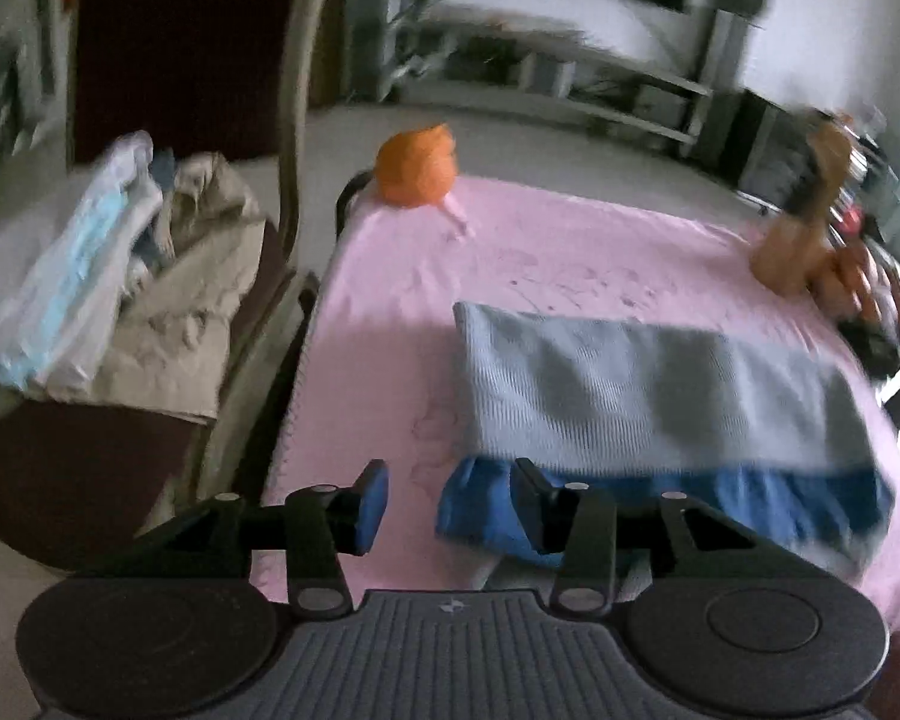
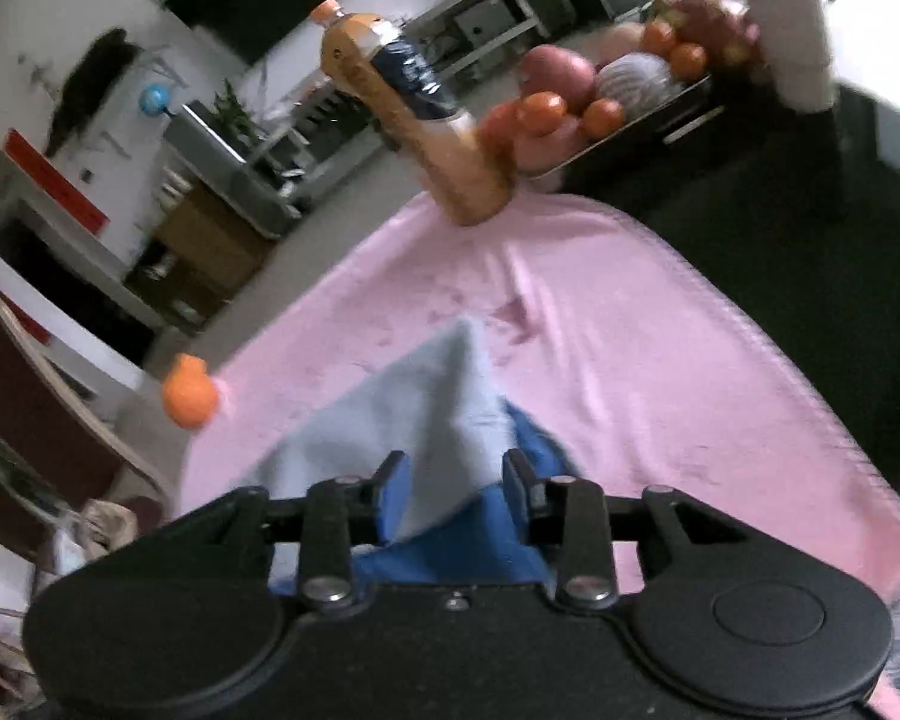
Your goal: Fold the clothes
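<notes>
A folded garment of light grey-blue ribbed knit with a bright blue band lies flat on the pink cloth-covered tabletop, near the front edge, the blue band along the side closest to the cameras.

The left gripper hangs over the front edge with its jaws partly apart. Its left blue pad is over bare pink cloth and its right finger is over the left end of the blue band; the pads press on nothing.

The right gripper also has its jaws partly apart. A corner of the garment lies between them, but the pads do not squeeze it.

At the far left corner of the tabletop sits a round orange object. At the far right corner stands a tall plastic bottle of orange drink with a dark label, and just beside it a dark tray of fruit. To the left of the tabletop, a chair holds a pile of pale clothes.
</notes>
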Demonstrator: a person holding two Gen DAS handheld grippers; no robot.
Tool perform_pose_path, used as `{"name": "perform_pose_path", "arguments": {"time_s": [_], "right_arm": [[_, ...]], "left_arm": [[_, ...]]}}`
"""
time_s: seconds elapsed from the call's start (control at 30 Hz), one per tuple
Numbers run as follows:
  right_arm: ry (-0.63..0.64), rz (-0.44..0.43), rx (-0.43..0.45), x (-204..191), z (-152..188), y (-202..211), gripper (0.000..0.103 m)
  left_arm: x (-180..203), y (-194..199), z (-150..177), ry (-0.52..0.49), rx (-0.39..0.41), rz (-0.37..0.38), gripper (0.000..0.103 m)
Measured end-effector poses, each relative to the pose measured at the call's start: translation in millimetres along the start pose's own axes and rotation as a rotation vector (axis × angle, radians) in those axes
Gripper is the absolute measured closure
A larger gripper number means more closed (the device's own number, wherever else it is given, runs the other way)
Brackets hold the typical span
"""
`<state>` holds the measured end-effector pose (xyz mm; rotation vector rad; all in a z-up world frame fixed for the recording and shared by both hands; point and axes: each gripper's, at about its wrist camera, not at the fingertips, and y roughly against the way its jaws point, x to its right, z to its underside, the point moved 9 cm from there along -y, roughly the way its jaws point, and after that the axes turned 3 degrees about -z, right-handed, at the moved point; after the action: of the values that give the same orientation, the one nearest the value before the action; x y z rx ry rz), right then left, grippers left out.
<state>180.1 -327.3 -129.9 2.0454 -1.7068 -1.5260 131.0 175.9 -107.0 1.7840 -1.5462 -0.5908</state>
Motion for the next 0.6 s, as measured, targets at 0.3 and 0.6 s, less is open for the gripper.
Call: {"name": "perform_pose_path", "arguments": {"time_s": [0.3, 0.6], "right_arm": [[-0.115, -0.007, -0.072, 19, 25, -49, 0.066], [-0.141, 0.05, -0.178, 37, 40, -63, 0.066]], "left_arm": [[19, -71, 9, 0.166, -0.109, 0.037, 0.045], [15, -76, 18, 0.122, -0.111, 0.01, 0.043]]}}
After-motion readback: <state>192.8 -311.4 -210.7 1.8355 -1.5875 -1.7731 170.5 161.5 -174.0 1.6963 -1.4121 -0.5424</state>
